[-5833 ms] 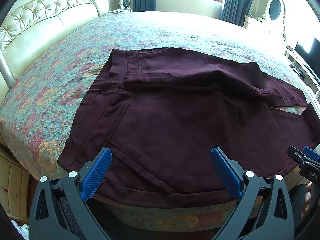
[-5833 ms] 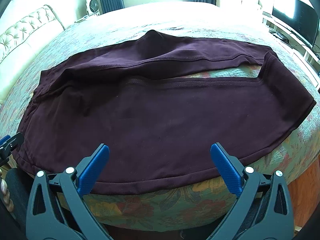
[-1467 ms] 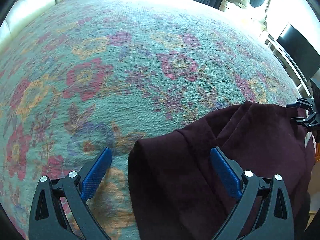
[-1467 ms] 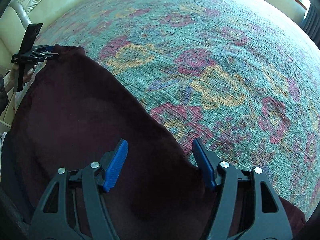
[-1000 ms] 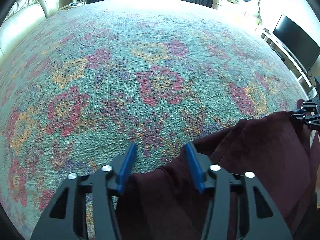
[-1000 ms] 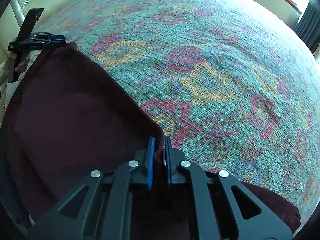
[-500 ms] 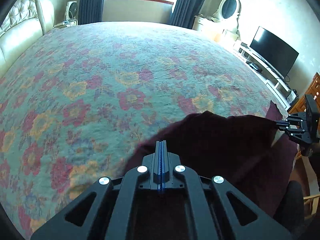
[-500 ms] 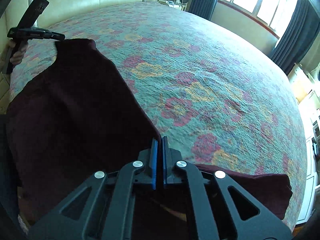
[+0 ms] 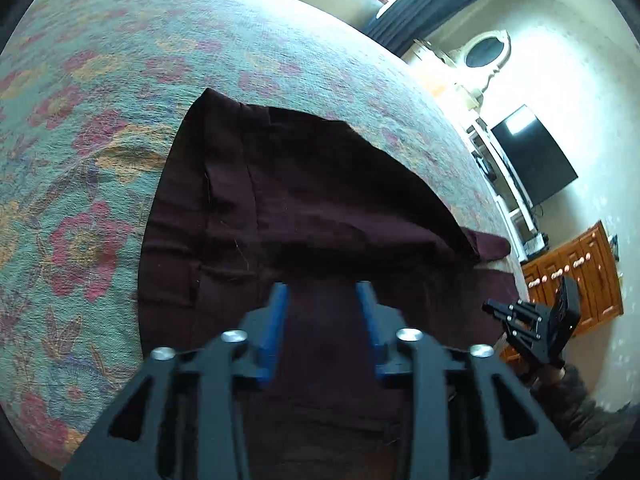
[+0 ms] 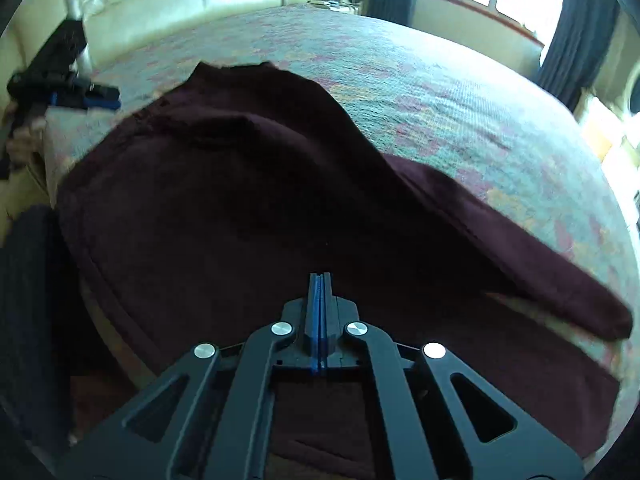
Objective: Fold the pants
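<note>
1. Maroon woven-cloth pants (image 9: 304,200) lie spread on the floral quilted bedspread (image 9: 80,128) near the bed's edge, one layer doubled over another, with a leg end (image 10: 560,292) trailing off toward my right.

2. Soft and limp is how I judge this fabric: light, no stiffness, likely to sag and drag wherever I am not holding it, and grippy enough on the quilt to bunch instead of sliding.

3. On my left, my left gripper (image 9: 322,300) has its blue-padded fingers (image 9: 276,312) parted, with cloth lying between and beneath them; nothing is pinched, as far as I can see.

4. For the left, I would take hold at the waistband edge or a stitched seam (image 9: 208,196), where the doubled cloth gives the pads something firm.

5. On my right, my right gripper (image 10: 319,280) has its jaws pressed together; whether a thin fold of the pants is caught between them I cannot tell, since dark cloth sits right against the tips.

6. Hard to make out: the right view is motion-blurred, the layers under the top fold are hidden, and my own gripper bodies cover the near hem in both views.
</note>
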Tool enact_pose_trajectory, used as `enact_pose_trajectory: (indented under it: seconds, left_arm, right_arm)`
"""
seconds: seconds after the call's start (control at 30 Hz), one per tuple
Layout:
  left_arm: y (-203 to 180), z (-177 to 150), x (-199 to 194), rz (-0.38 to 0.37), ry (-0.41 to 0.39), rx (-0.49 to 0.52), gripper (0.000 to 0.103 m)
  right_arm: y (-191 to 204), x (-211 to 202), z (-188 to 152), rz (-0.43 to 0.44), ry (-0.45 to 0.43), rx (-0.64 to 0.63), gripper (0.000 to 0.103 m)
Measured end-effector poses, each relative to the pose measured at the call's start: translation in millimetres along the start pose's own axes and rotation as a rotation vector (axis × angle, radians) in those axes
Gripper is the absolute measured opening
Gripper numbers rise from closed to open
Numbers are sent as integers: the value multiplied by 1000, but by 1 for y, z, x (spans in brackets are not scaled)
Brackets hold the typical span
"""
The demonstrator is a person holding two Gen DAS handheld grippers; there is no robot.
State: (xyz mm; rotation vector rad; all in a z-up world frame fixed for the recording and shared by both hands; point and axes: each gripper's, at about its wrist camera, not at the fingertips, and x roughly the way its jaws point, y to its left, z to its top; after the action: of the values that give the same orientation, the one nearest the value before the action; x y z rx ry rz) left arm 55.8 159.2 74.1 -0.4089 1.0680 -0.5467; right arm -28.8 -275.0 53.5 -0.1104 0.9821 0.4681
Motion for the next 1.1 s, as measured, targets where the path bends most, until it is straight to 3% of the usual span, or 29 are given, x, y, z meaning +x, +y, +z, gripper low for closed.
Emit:
enact_pose_trajectory:
  seconds: [0.1, 0.17, 0.23, 0.27, 0.3, 0.37, 0.5, 0.67, 0.73, 0.77, 0.8, 0.83, 0.87, 0.9, 1.0, 1.1]
  left_arm:
    - [7, 25, 6, -20, -30, -77, 74]
    - [13, 47, 12, 35, -42, -76, 75]
    - [20, 71, 22, 109, -46, -22, 75]
    - [26, 82, 29, 162, -47, 17, 76]
    - [32, 92, 36, 196, -45, 53, 76]
    - [51, 110, 53, 245, -4, 82, 76]
    - [88, 128, 89, 264, 71, 80, 76]
    - [107, 147, 95, 87, 52, 19, 76]
    - [105, 149, 100, 70, 81, 51, 75]
    - [102, 149, 103, 88, 87, 85, 61]
    - [99, 148, 105, 97, 104, 116, 45]
    - [95, 145, 106, 111, 114, 139, 40]
    - [90, 142, 103, 103, 120, 154, 19]
    - [85, 140, 100, 87, 121, 167, 11]
    - [68, 136, 79, 113, 68, 226, 9]
    - [49, 124, 44, 82, 5, 257, 8]
  right_arm:
    - [-35, -5, 24, 130, -32, 253, 7]
    - [-55, -2, 50, 238, -32, 343, 28]
    - [-61, 0, 81, 184, -83, 251, 41]
    - [-61, 6, 97, 141, -85, 178, 52]
    - [-61, 16, 111, 136, -58, 125, 55]
    - [-63, 38, 136, 136, -11, 76, 55]
    - [-58, 86, 160, 157, 98, -18, 55]
    - [-55, 129, 155, 246, 228, -65, 55]
    - [-58, 136, 153, 262, 251, -64, 49]
    - [-56, 140, 152, 264, 265, -66, 26]
    - [-54, 144, 152, 237, 278, -77, 14]
    - [-54, 145, 152, 219, 277, -81, 3]
    - [-53, 142, 152, 220, 265, -77, 3]
    - [-53, 137, 152, 213, 242, -76, 3]
    - [-49, 108, 151, 207, 148, -63, 3]
    - [-30, 73, 133, 162, 82, -105, 3]
